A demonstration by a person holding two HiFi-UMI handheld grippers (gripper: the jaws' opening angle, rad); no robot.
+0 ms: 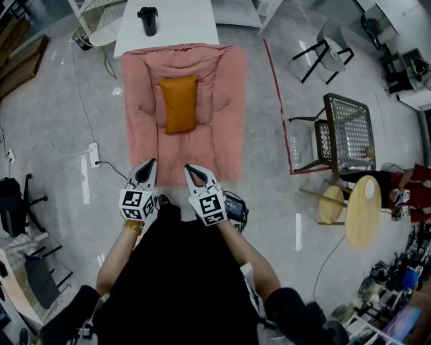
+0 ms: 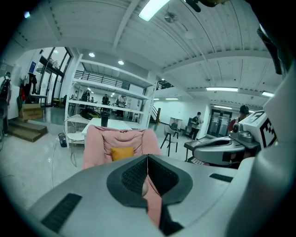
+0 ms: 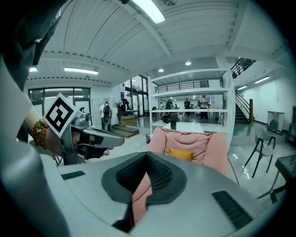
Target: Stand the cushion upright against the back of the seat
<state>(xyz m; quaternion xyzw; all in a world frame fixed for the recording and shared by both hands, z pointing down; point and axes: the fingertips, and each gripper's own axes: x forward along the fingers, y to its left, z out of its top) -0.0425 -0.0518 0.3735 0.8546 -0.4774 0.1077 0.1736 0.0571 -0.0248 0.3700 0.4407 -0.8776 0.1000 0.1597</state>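
Orange cushion (image 1: 180, 104) propped at centre of pink seat (image 1: 143, 128), against its back. Just short of seat's near edge, left hand-held gripper (image 1: 151, 164) and right hand-held gripper (image 1: 189, 168) side by side (both jaws pressed together, empty). Beyond, white bench (image 1: 182, 27) bearing black cup (image 1: 148, 20).

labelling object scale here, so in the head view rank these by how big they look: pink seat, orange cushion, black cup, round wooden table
1. pink seat
2. round wooden table and orange cushion: too alike to rank
3. black cup
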